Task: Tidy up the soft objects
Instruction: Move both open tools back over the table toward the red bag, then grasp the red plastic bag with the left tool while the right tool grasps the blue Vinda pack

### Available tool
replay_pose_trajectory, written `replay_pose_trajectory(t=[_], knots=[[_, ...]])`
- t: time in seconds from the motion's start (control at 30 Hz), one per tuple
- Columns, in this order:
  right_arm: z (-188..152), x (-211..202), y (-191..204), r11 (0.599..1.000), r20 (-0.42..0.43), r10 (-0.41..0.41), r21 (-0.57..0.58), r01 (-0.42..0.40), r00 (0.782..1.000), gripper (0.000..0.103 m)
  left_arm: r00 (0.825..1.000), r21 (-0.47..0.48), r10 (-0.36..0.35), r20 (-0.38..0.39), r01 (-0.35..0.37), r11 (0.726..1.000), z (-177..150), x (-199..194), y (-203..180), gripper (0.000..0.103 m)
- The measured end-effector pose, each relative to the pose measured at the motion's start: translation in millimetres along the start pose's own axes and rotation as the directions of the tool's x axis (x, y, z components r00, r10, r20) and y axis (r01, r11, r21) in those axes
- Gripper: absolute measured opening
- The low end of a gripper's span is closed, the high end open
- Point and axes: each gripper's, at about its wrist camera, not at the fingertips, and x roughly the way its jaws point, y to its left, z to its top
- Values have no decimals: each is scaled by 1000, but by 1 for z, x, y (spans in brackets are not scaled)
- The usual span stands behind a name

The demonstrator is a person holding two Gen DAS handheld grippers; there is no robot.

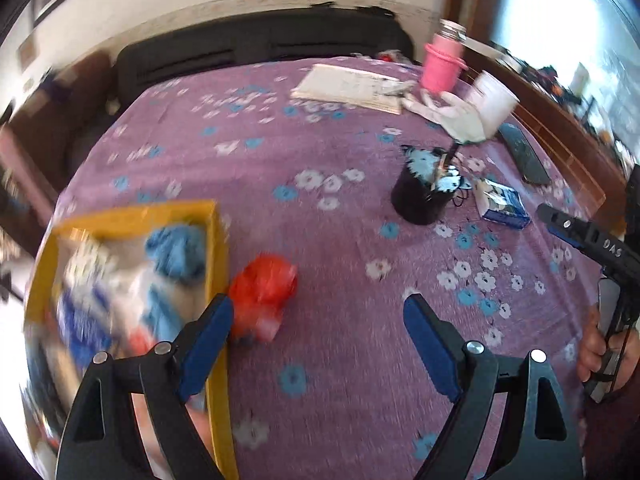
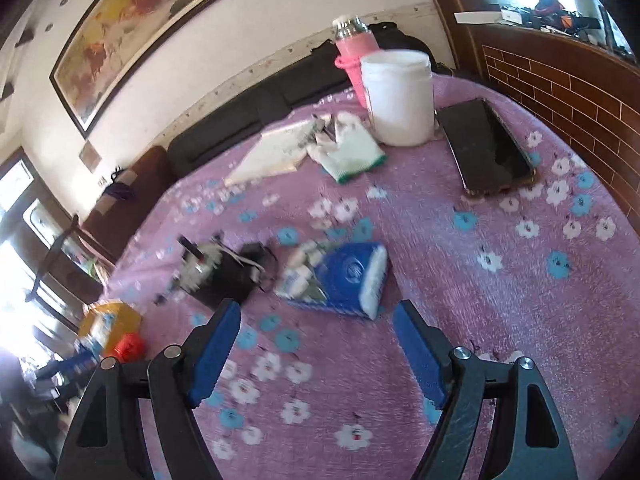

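A yellow box at the left holds several soft blue and white items, blurred. A red soft object lies on the purple cloth just right of the box. My left gripper is open and empty above the cloth, its left finger over the box's edge beside the red object. My right gripper is open and empty, just short of a blue tissue pack, also seen in the left wrist view. A white glove lies further back. The box and the red object show far left.
A black cup with a pen stands mid-table. A white jar, a pink bottle, a phone and a paper booklet lie at the back. A brick-patterned wall borders the right.
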Motion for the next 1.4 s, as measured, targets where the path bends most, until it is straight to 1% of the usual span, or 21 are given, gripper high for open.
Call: replay_pose_trajectory(t=[0.13, 0.23, 0.33, 0.47, 0.53, 0.6, 0.63, 0.67, 0.7, 0.73, 0.77, 0.8, 0.83, 0.9, 0.93, 1.0, 1.03, 1.1, 1.2, 1.3, 1.4], knots=[[-1, 8, -7, 998, -47, 51, 46, -49, 998, 82, 998, 151, 52, -21, -48, 987, 20, 26, -17, 86], [-4, 5, -3, 998, -41, 56, 31, -54, 998, 82, 993, 198, 92, -78, -75, 977, 33, 52, -18, 86], [-6, 4, -5, 996, -49, 79, 51, -76, 996, 83, 959, 215, 238, -155, -203, 955, 36, 84, -9, 86], [-8, 9, -11, 988, -85, 122, 104, -113, 989, 83, 945, 229, 284, -159, -244, 942, 32, 84, -10, 86], [-9, 12, -15, 983, -103, 146, 130, -132, 984, 83, 927, 292, 346, -146, -294, 910, 26, 82, -19, 86], [-9, 11, -16, 982, -99, 150, 134, -136, 984, 84, 914, 322, 379, -147, -319, 892, 22, 79, -24, 86], [-9, 11, -16, 981, -98, 152, 136, -138, 984, 84, 912, 302, 375, -167, -314, 900, 21, 78, -22, 86], [-9, 10, -15, 981, -98, 151, 137, -137, 984, 84, 914, 258, 349, -206, -293, 920, 23, 77, -17, 80], [-9, 10, -15, 982, -97, 148, 136, -134, 984, 84, 921, 170, 279, -270, -240, 956, 22, 75, -10, 73], [-10, 9, -14, 982, -96, 146, 134, -133, 985, 84, 929, 79, 178, -325, -161, 984, 19, 71, -6, 73], [-10, 8, -14, 983, -94, 143, 133, -130, 985, 84, 928, -14, 34, -370, -42, 999, 13, 67, -5, 69], [-10, 8, -16, 983, -92, 140, 133, -127, 986, 84, 916, -77, -111, -385, 88, 993, 5, 60, -9, 68], [-9, 7, -16, 983, -88, 136, 135, -124, 987, 84, 917, -62, -143, -373, 129, 990, 0, 51, -17, 68], [-9, 5, -18, 984, -77, 125, 141, -113, 989, 84, 939, 7, -108, -327, 117, 993, -8, 26, -31, 68], [-8, 2, -19, 983, -66, 120, 145, -109, 991, 84, 945, 9, -109, -307, 117, 993, -9, 19, -32, 69], [-5, -3, -19, 986, -41, 101, 135, -95, 994, 84, 973, 28, -48, -227, 55, 998, -9, 4, -30, 80], [-4, -5, -19, 988, -25, 89, 127, -85, 996, 84, 979, 37, -14, -204, 22, 999, -10, 2, -28, 82], [-2, -9, -20, 990, 2, 72, 119, -72, 997, 84, 985, 19, 12, -173, -9, 1000, -13, 5, -28, 82], [3, -15, -26, 991, 43, 37, 124, -42, 998, 84, 990, -33, -41, -134, 37, 999, -18, 13, -35, 82], [8, -18, -39, 987, 63, 5, 163, -15, 998, 84, 995, 11, -41, -88, 42, 999, -21, 26, -60, 87], [11, -17, -46, 983, 71, 4, 183, -17, 997, 84, 999, 76, 11, -47, -7, 997, -17, 40, -80, 95]])
